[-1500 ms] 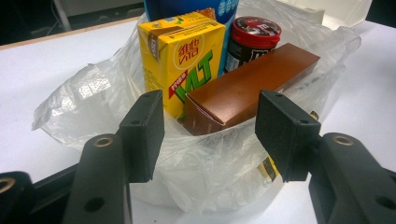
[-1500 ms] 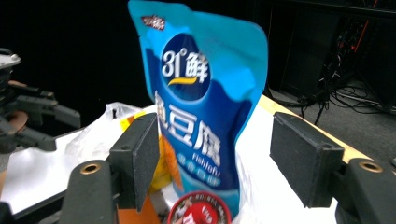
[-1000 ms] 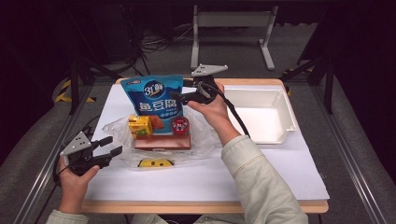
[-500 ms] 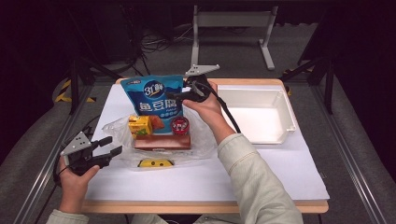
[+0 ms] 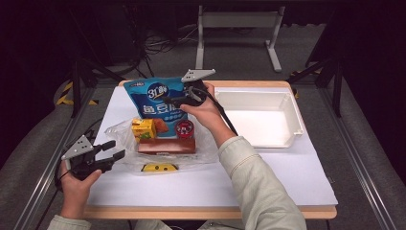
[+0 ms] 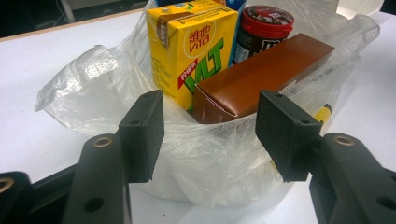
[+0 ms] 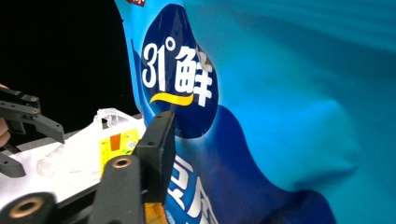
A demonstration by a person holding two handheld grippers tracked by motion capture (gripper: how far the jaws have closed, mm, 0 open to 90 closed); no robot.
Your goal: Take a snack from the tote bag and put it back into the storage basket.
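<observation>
A blue snack bag (image 5: 155,98) stands upright at the back of a clear plastic bag (image 5: 119,132) on the white table top. My right gripper (image 5: 176,101) reaches in from the right at the bag's upper part. Its jaws have just been closing with the bag between them, and in the right gripper view one pad (image 7: 159,140) lies against the blue bag (image 7: 280,116). My left gripper (image 5: 117,149) rests at the table's left front. In the left gripper view it (image 6: 210,126) is open, its jaws either side of the plastic bag's near edge (image 6: 215,163).
Inside the plastic bag are a yellow drink carton (image 6: 187,42), a red-lidded jar (image 6: 266,23) and a brown box (image 6: 261,74). A small yellow item (image 5: 160,167) lies in front of the bag. A white tray (image 5: 297,115) stands at the right.
My right gripper has moved left and slightly down across the blue bag's top, and its jaws have narrowed. The left hand has stayed put.
</observation>
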